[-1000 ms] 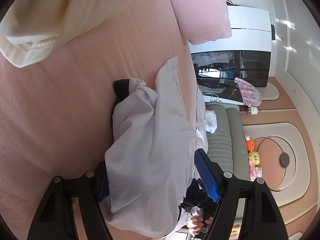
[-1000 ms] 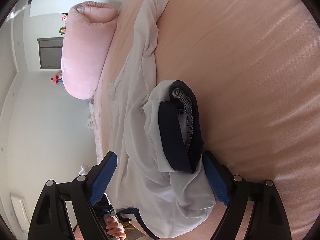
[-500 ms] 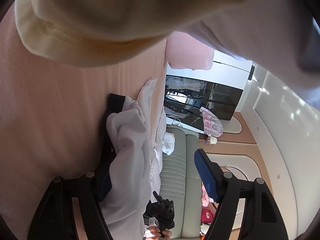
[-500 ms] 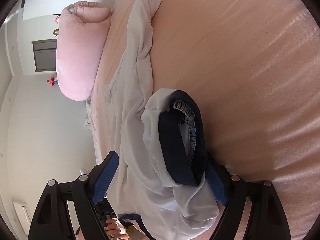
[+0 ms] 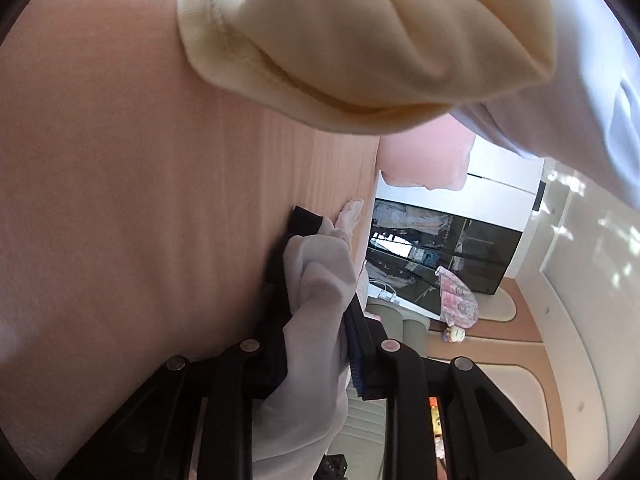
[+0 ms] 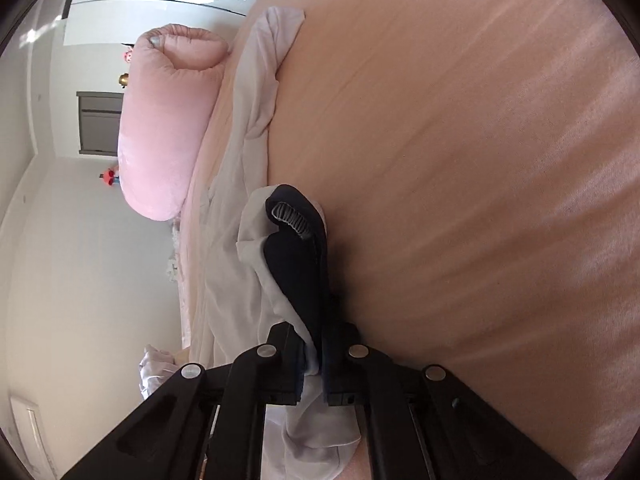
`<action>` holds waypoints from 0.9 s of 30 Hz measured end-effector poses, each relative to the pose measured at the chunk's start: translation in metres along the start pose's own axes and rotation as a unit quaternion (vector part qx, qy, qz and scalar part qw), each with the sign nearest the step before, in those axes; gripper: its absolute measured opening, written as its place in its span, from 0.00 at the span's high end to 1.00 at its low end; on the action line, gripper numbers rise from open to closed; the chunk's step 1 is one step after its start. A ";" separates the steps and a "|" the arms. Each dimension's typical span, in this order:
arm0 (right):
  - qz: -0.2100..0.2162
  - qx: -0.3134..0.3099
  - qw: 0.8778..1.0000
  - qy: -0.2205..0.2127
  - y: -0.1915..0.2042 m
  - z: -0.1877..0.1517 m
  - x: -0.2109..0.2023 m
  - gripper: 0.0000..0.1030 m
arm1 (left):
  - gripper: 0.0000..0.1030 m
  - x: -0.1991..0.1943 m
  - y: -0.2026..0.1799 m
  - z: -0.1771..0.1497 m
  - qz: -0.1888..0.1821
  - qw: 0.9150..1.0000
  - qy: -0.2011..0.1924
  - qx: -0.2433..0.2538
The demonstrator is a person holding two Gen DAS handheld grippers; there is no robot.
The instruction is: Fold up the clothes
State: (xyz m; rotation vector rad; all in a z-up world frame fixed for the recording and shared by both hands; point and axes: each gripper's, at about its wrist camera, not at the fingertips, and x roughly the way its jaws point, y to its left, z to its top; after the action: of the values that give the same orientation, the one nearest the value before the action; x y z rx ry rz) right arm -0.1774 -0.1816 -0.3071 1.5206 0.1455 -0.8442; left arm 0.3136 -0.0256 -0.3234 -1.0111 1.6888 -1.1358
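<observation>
Covering most of both views, the pink bed sheet [image 6: 460,160] carries the white garment [image 6: 248,168], which trails from the pink pillow [image 6: 168,120] toward the grippers. The left gripper [image 5: 320,344] clamps its bunched white cloth, and the right gripper [image 6: 314,354] pinches its navy waistband [image 6: 304,264].

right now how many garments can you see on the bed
2 for sure. A white garment with navy trim lies along the bed edge, clamped by both tools. A cream garment sits at the top of the left wrist view. Others may be hidden.
</observation>
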 end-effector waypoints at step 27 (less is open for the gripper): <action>-0.226 -0.206 0.952 -0.017 0.052 -0.037 -0.020 0.84 | 0.91 0.002 -0.061 -0.030 0.258 0.924 0.012 0.283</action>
State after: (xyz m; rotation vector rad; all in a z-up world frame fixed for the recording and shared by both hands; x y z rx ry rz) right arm -0.1471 -0.1494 -0.2571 1.0887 0.6247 -1.1204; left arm 0.2949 -0.0350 -0.2583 -0.1712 1.3927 -1.1677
